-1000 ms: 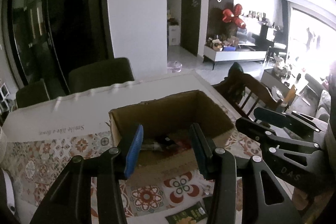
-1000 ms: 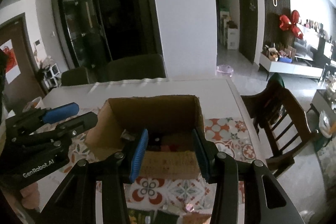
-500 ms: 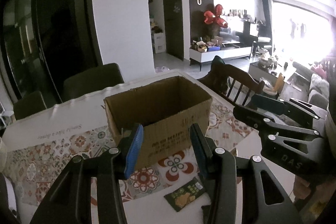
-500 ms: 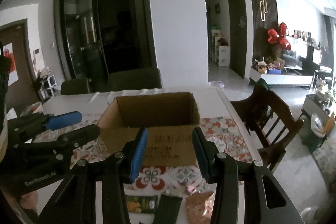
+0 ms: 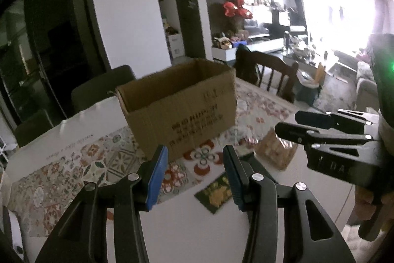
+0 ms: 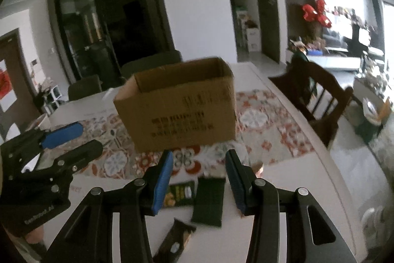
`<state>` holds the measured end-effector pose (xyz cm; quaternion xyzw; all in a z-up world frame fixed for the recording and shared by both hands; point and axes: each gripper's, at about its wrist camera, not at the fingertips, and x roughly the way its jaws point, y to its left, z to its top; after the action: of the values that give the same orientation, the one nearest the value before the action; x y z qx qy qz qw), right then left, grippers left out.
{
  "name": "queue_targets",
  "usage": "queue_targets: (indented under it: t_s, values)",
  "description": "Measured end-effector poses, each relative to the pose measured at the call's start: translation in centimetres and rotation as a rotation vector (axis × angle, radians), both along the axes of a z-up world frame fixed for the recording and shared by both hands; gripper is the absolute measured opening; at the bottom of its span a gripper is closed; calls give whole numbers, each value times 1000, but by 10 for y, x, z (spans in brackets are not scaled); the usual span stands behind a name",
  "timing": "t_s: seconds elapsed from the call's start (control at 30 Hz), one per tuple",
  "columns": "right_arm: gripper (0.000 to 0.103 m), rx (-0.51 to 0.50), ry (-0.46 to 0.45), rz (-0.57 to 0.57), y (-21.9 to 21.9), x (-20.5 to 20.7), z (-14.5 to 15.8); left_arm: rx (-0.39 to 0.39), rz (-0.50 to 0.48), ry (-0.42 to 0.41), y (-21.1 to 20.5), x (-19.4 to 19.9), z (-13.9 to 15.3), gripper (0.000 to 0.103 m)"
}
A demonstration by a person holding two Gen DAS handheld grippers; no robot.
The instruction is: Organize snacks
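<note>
An open cardboard box (image 5: 179,105) stands on the patterned table runner (image 5: 73,164); it also shows in the right wrist view (image 6: 179,110). Snack packets lie on the white table in front of it: a green packet (image 5: 216,191), an orange-brown bag (image 5: 275,149), and in the right wrist view a green packet (image 6: 179,194), a dark green packet (image 6: 209,199) and a dark brown bar (image 6: 174,238). My left gripper (image 5: 194,176) is open and empty, held back from the box. My right gripper (image 6: 199,179) is open and empty above the packets.
The white table (image 6: 295,164) has its right edge near a wooden chair (image 6: 317,95). Dark chairs (image 5: 101,88) stand behind the table. The right gripper shows at the right of the left wrist view (image 5: 295,125); the left gripper shows at the left of the right wrist view (image 6: 73,139).
Both grippers have pulled back and away from the box. Its inside is now out of sight and the packets on the table have come into view.
</note>
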<state>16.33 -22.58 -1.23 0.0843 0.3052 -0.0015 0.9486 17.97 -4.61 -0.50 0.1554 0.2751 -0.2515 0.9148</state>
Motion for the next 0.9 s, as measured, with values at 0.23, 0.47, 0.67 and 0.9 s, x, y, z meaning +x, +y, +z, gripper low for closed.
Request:
queue_targets:
  t_s: [0.23, 0.47, 0.67, 0.9]
  values:
    - [45, 43, 85, -40, 15, -14, -30, 23, -96, 43, 10, -1, -30, 46]
    - [45, 122, 214, -68, 33, -14, -61, 89, -229, 36, 16, 3, -46, 46]
    - [45, 108, 310, -84, 54, -13, -83, 144, -373, 30, 17, 8, -63, 46]
    - [45, 112, 400, -103, 66, -8, -100, 159, -511, 44, 15, 18, -81, 57]
